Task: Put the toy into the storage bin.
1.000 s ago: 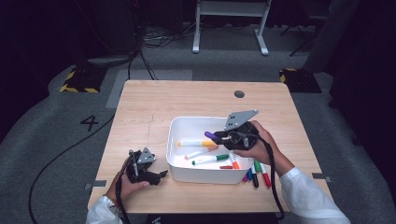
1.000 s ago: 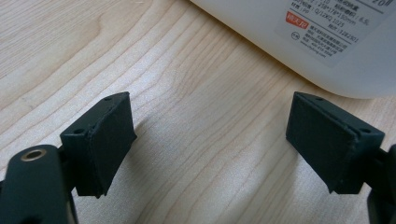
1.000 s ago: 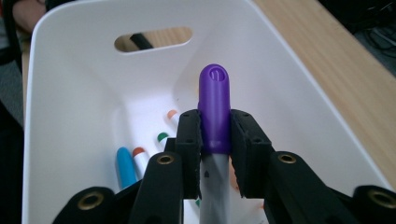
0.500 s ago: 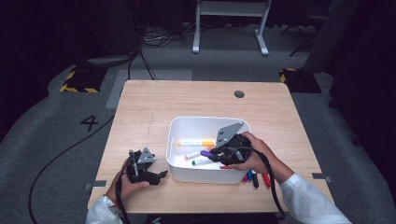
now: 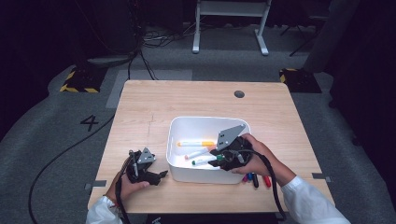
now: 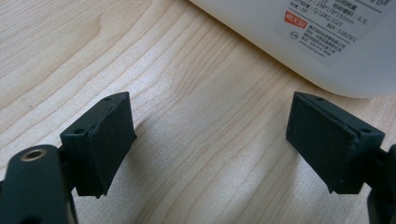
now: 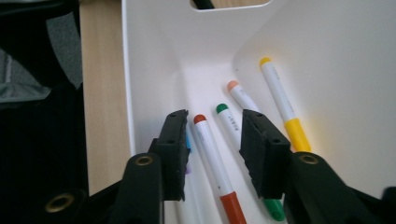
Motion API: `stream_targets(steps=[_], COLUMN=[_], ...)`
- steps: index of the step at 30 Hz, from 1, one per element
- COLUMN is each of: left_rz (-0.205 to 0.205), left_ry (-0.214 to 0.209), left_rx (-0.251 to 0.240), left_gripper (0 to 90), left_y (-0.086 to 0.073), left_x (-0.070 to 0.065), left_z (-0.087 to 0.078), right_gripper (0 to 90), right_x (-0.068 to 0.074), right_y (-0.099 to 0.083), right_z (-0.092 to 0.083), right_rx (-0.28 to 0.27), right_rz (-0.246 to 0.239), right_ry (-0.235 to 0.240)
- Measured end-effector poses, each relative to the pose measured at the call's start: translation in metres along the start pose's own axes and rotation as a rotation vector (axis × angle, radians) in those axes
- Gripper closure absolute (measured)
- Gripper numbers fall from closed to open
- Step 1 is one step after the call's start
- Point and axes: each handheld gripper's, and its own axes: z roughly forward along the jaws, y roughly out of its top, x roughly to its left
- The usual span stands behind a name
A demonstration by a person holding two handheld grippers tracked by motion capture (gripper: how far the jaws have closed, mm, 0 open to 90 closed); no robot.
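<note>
Right gripper [image 7: 212, 154] inside white plastic bin [image 5: 184, 163], jaws just opening, astride red-capped white marker [image 7: 215, 161]; four markers binned. Left gripper [image 6: 210, 140] wide, empty; coloured markers [image 5: 256, 178] beside bin left.

Right claw [image 7: 212, 154] just opening; left claw [image 6: 210, 144] agape.

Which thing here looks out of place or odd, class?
A few markers lie on the table, just outside the white bin by the right hand, while the other markers lie inside the bin. Otherwise nothing stands out.
</note>
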Motion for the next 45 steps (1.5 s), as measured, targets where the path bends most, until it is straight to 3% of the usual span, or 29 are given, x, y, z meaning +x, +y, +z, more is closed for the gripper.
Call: stream_targets(steps=[2, 3, 9, 15, 17, 19, 20, 25, 26, 28, 32, 33, 38, 45], left_rz=[0.001, 0.0, 0.0, 0.0, 0.0, -0.001, 0.0, -0.001, -0.001, -0.001, -0.001, 0.0, 0.0, 0.0], left_ry=[-0.001, 0.0, 0.0, 0.0, 0.0, 0.0, 0.0, 0.001, 0.001, 0.0, 0.001, 0.0, 0.001, 0.0], left_rx=[0.0, 0.0, 0.001, 0.0, 0.0, 0.0, 0.0, 0.001, 0.001, 0.001, 0.001, 0.001, 0.001, -0.001], left_gripper=[15.4, 15.4, 15.4, 15.4, 15.4, 15.4, 15.4, 15.4, 15.4, 15.4, 15.4, 15.4, 15.4, 15.4], left_y=[0.0, 0.0, 0.0, 0.0, 0.0, 0.0, 0.0, 0.0, 0.0, 0.0, 0.0, 0.0, 0.0, 0.0], left_x=[0.0, 0.0, 0.0, 0.0, 0.0, 0.0, 0.0, 0.0, 0.0, 0.0, 0.0, 0.0, 0.0, 0.0], left_z=[0.0, 0.0, 0.0, 0.0, 0.0, 0.0, 0.0, 0.0, 0.0, 0.0, 0.0, 0.0, 0.0, 0.0], right_gripper=[58.5, 56.4, 52.7, 50.3, 50.0, 49.8, 49.7, 49.2, 49.2, 48.7, 48.4, 48.2, 48.2, 48.3], right_x=[-0.001, -0.004, -0.01, -0.009, -0.005, -0.004, -0.001, 0.004, 0.004, 0.006, 0.01, 0.012, 0.014, 0.013], right_y=[-0.002, -0.007, -0.026, -0.05, -0.07, -0.075, -0.089, -0.123, -0.123, -0.141, -0.161, -0.173, -0.198, -0.219], right_z=[-0.003, -0.012, -0.047, -0.078, -0.093, -0.095, -0.099, -0.091, -0.091, -0.082, -0.072, -0.064, -0.043, -0.026], right_rx=[-0.014, -0.064, -0.173, -0.228, -0.253, -0.254, -0.243, -0.197, -0.197, -0.158, -0.142, -0.124, -0.062, 0.017], right_rz=[0.004, 0.017, 0.088, 0.126, 0.157, 0.166, 0.185, 0.233, 0.233, 0.253, 0.29, 0.317, 0.369, 0.417], right_ry=[-0.009, -0.033, -0.106, -0.176, -0.21, -0.221, -0.238, -0.272, -0.272, -0.286, -0.284, -0.278, -0.256, -0.27])
